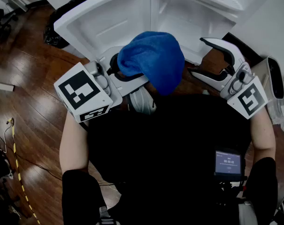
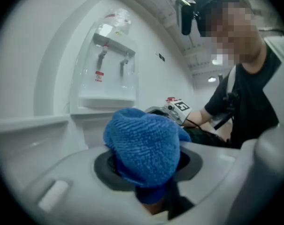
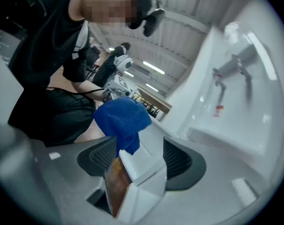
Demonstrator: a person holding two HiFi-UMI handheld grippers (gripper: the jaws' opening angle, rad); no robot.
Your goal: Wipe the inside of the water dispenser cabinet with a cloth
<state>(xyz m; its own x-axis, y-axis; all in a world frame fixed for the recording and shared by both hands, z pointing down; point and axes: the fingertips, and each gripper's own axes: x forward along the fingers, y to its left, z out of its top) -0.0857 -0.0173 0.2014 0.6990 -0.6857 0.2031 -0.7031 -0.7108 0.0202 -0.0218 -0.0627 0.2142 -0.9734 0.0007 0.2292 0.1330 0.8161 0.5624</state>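
A bunched blue cloth (image 1: 153,60) is pinched in my left gripper (image 1: 132,78), whose jaws are closed on it and mostly hidden beneath it. In the left gripper view the cloth (image 2: 144,144) fills the middle. The white water dispenser (image 1: 179,8) stands just ahead with its cabinet door (image 1: 85,27) swung open to the left. Its taps (image 2: 111,64) show above a drip tray. My right gripper (image 1: 205,57) hangs to the cloth's right, jaws apart and empty. From the right gripper view the cloth (image 3: 123,118) sits just beyond the white finger (image 3: 142,168).
A black bag (image 1: 57,27) lies on the wooden floor (image 1: 24,78) left of the door. A yellow cable (image 1: 15,158) trails at the lower left. A white box (image 1: 273,78) stands at the right. A small screen (image 1: 227,163) hangs on the person's chest.
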